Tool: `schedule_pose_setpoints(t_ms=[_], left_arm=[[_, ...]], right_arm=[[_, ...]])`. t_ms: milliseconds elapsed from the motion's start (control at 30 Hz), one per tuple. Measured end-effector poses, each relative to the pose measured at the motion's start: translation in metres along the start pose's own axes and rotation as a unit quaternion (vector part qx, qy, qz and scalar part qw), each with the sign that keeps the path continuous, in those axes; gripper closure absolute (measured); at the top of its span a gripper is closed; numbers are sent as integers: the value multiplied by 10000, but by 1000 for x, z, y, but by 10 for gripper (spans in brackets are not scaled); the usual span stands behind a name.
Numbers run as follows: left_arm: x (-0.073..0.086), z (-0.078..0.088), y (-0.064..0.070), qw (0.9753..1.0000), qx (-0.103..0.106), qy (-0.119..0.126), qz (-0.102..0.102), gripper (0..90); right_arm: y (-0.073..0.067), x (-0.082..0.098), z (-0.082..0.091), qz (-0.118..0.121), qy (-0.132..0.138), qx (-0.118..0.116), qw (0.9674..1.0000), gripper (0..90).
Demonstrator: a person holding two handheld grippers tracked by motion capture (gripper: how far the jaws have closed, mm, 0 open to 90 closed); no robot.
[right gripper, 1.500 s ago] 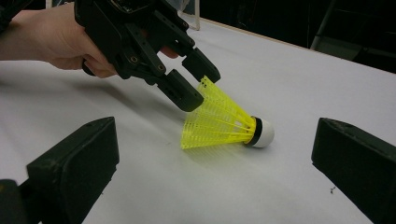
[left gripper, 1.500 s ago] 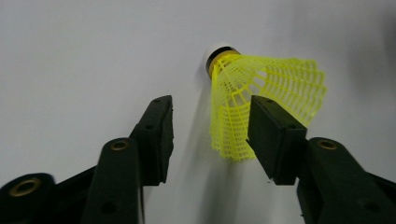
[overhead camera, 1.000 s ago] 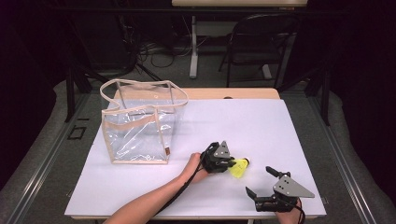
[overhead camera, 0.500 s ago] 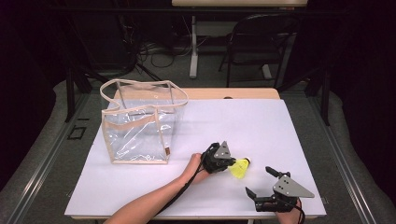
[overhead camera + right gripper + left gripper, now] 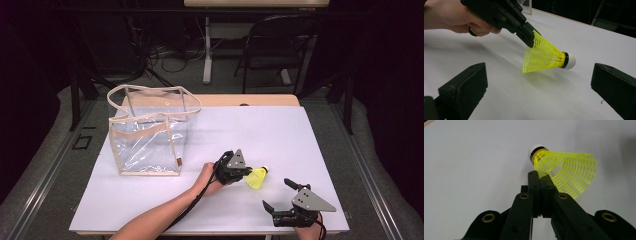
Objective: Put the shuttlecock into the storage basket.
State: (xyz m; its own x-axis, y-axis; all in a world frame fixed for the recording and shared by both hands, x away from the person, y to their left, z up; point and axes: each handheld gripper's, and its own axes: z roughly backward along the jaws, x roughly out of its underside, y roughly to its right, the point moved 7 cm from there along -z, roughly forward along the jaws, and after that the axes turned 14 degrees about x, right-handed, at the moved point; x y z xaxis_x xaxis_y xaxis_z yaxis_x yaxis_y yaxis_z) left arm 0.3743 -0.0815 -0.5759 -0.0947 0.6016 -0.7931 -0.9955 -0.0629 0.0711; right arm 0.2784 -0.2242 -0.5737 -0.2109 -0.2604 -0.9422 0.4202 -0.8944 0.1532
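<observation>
While clamped tight on the rim of the yellow mesh skirt, left gripper [image 5: 245, 171] pinching the shuttlecock [image 5: 258, 177] at the near right part of the white worktop [image 5: 280, 130]. Jaws pressed together with only the thin mesh edge between them, seen plainly in the left gripper view: left gripper [image 5: 541, 176] biting the skirt of the shuttlecock [image 5: 567, 171] near its wide end, white cork tip with a dark band pointing away and up in that view. Just been closing on that edge, now fully drawn together. In the right gripper view, shuttlecock [image 5: 544, 56] lying nearly level, lower edge of the skirt at or just above the worktop [image 5: 574, 32], cork to the right, left gripper [image 5: 530, 41] coming down on it from the upper left, held by a bare hand [image 5: 451, 20].

Right gripper [image 5: 280, 195] resting at the near right edge of the worktop, well open, nothing between its jaws, pointed toward the shuttlecock and a little apart from it. Both of its black jaws spread to either side of the right gripper view, shuttlecock between and beyond them, untouched by them.

Clear plastic bag [image 5: 150, 132] with beige trim and handles standing upright at the left of the worktop, well apart from the shuttlecock, mouth open upward.
</observation>
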Motion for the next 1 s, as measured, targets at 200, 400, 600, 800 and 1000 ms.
schedule_pose_setpoints(t_ms=[200,400,600,800,1000], left_arm=[[-5,6,1,10000,-15,78,-4,896],[-10,12,2,9999,-58,133,-33,896],[-18,20,3,9997,-82,214,-94,896],[-25,26,6,9995,-103,279,-134,897],[-30,32,7,9992,-120,334,-159,897]], right_arm=[[0,0,0,5,-10,-6,10000,3],[-1,0,-1,7,-7,-11,10000,3],[-1,1,-1,8,-37,-11,10000,3],[0,1,-1,6,-50,-15,10000,3],[0,1,-1,13,-53,-15,10000,3]])
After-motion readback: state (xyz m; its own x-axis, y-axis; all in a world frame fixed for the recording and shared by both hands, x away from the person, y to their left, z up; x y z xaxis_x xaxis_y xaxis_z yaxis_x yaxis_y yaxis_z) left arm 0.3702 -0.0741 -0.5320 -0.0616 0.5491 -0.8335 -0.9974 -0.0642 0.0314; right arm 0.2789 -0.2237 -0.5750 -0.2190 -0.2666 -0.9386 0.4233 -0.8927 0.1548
